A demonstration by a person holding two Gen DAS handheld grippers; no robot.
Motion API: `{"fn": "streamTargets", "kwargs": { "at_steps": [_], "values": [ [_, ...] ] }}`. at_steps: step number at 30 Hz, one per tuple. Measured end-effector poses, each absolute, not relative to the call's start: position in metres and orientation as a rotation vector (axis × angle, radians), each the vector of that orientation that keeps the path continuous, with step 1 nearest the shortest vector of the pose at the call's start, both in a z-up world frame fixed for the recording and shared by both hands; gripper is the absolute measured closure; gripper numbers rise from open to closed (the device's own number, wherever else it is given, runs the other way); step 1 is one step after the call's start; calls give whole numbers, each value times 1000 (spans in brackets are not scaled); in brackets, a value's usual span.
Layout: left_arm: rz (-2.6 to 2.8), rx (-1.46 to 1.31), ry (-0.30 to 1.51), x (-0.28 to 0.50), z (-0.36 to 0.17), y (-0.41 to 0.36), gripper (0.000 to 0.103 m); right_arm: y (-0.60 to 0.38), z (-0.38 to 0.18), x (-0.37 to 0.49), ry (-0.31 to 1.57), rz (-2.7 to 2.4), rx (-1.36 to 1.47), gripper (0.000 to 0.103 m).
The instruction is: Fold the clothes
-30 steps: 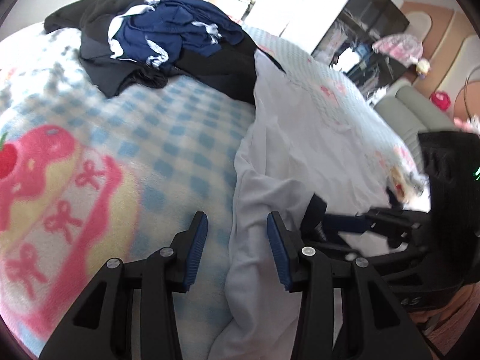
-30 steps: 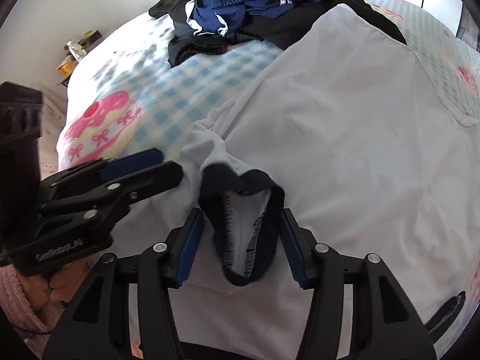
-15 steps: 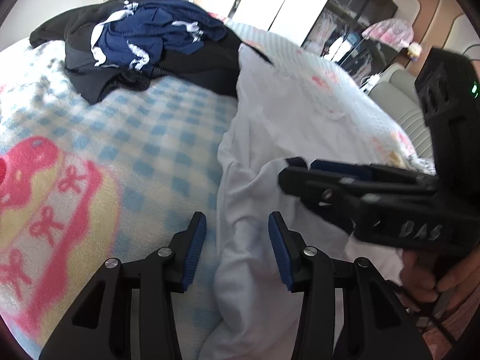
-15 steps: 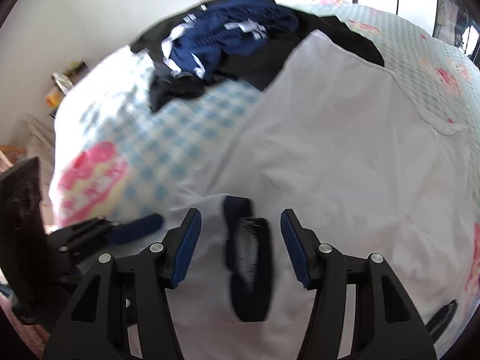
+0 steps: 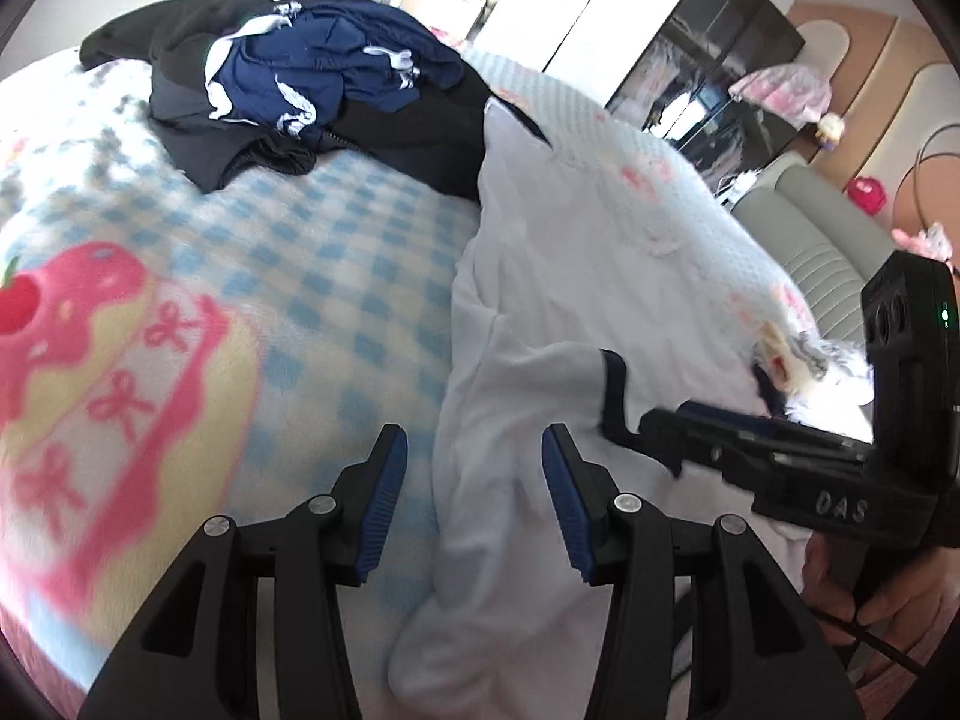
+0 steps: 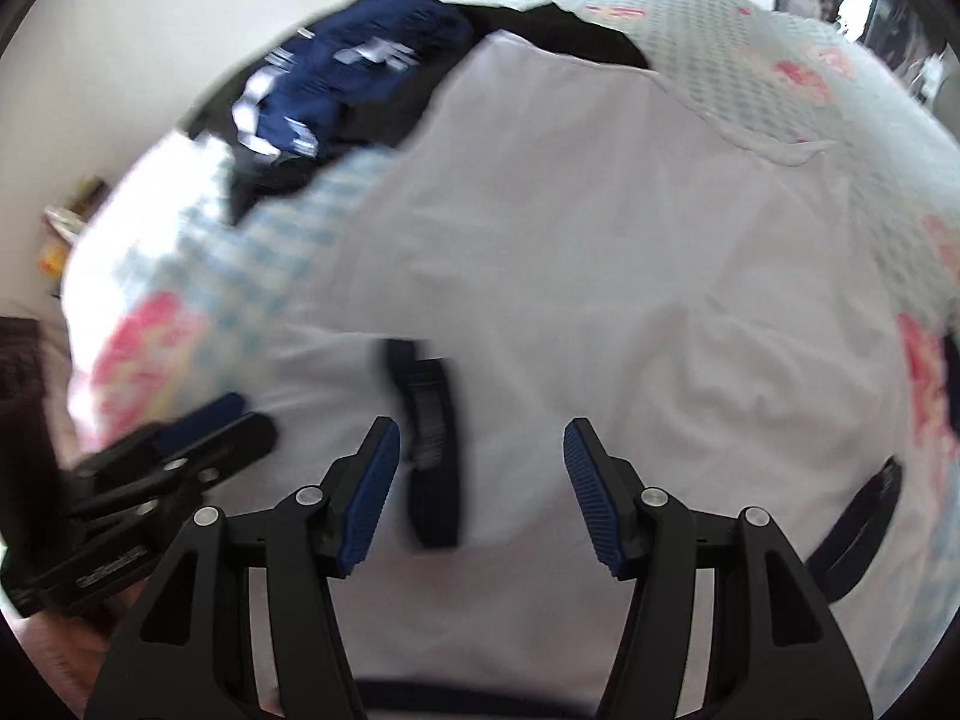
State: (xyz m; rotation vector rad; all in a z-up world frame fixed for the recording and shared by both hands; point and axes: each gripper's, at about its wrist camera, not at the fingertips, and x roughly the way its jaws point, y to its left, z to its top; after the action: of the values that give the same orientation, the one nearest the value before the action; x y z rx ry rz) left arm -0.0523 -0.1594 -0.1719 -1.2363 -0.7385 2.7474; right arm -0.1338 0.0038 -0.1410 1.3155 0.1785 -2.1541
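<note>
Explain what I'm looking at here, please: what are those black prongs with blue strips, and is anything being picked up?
There is no robot: a person holds one two-fingered black tool in each hand, each with a fisheye camera looking along its fingers. One picture is from the left tool, the other from the right tool, and each also catches the other tool from the side. Below lies a bed with a blue-checked blanket printed with pink shapes. On it a white shirt with dark navy cuffs is spread out, and a heap of dark navy and black clothes sits farther back. Both tools have just been opening. The left stands over the shirt's edge, and a cuff lies near the right, but neither grips anything.
</note>
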Motion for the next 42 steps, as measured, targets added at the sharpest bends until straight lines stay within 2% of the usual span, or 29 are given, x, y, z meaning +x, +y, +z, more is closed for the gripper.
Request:
{"fn": "streamTargets", "kwargs": {
  "at_steps": [3, 8, 10, 12, 16, 18, 21, 26, 31, 36, 39, 41, 42],
  "values": [
    [2749, -1321, -697, -50, -176, -152, 54, -5, -152, -120, 279, -2156, 1344, 44],
    [2763, -1212, -780, -24, -156, -152, 54, 23, -154, -98, 188, -2149, 1377, 44],
    [2765, -1371, -690, -28, -170, -147, 54, 37, -148, -90, 181, -2187, 1367, 44],
    [2765, -1515, -625, -30, -181, -143, 59, 51, -145, -83, 199, -2234, 1365, 44],
    [2758, -1231, -894, -4, -147, -160, 57, 87, -130, -75, 108, -2276, 1352, 44],
    [2773, -1243, -896, -3, -143, -165, 56, 113, -124, -69, 85, -2350, 1338, 44],
    [2784, -1415, -789, -12, -159, -161, 58, 151, -125, -64, 62, -2469, 1354, 44],
    [2698, -1480, -939, -10, -193, -161, 57, 194, -143, -66, -33, -2550, 1445, 44],
    [2832, -1550, -656, -10, -181, -135, 60, 200, -163, -70, -9, -2509, 1550, 44],
    [2774, -1394, -713, -2, -163, -123, 60, 202, -139, -64, -64, -2486, 1402, 44],
    [2837, -1524, -529, -11, -166, -116, 59, 206, -121, -67, -116, -2522, 1315, 44],
    [2804, -1668, -533, -18, -179, -127, 60, 209, -115, -76, -119, -2564, 1303, 44],
    [2792, -1653, -588, -15, -179, -132, 60, 209, -115, -82, -115, -2583, 1320, 44]
  ]
}}
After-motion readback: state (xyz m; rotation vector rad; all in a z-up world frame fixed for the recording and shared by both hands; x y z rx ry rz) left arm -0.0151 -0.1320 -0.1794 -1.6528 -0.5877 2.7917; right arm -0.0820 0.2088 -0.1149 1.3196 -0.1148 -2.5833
